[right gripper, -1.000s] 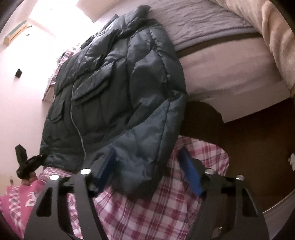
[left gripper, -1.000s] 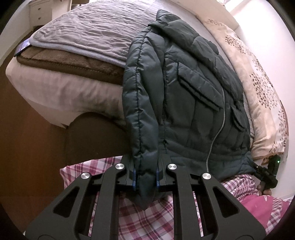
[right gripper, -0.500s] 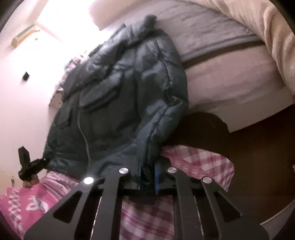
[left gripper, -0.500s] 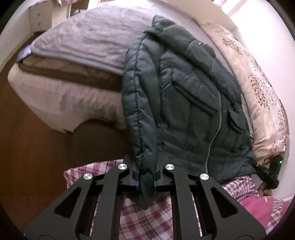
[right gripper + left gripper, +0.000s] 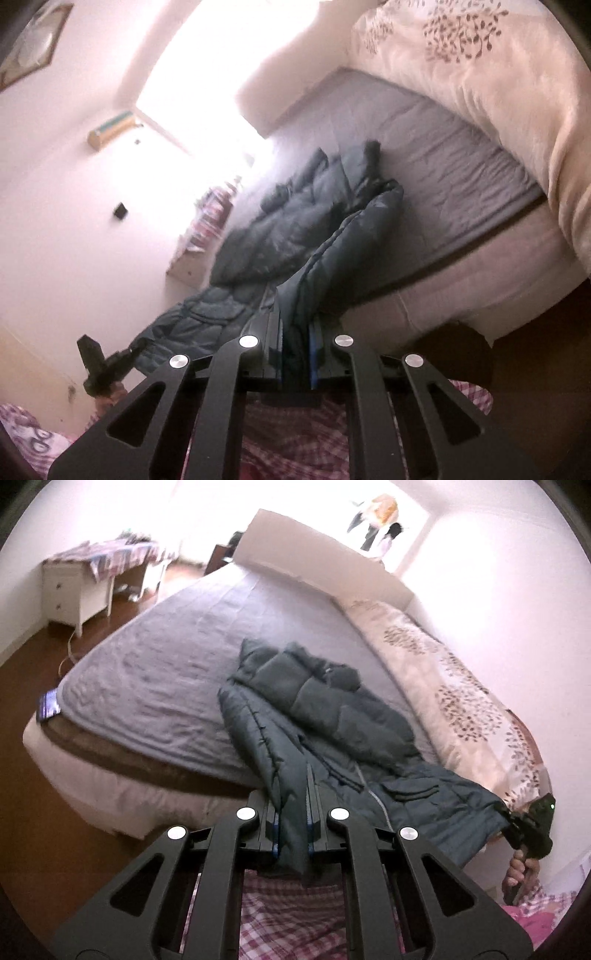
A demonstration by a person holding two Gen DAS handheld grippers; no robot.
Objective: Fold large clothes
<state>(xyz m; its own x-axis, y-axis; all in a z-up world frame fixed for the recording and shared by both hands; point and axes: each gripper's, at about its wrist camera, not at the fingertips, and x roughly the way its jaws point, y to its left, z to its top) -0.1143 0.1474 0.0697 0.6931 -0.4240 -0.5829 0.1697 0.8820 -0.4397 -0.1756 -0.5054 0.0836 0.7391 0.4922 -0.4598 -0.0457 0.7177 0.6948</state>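
Left gripper (image 5: 291,827) pinches a sleeve cuff of the dark teal quilted puffer jacket (image 5: 332,723); right gripper (image 5: 295,350) clamps the other cuff. Beyond, the jacket drapes over the near edge of the grey-sheeted bed (image 5: 177,657).

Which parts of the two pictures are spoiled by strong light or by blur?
Left wrist view: the window behind the headboard is overexposed, and the grey bedspread looks slightly smeared. Right wrist view: the window is blown out to white, its glare washing over the far end of the dark jacket; the whole frame is soft, with fisheye bending at the edges.
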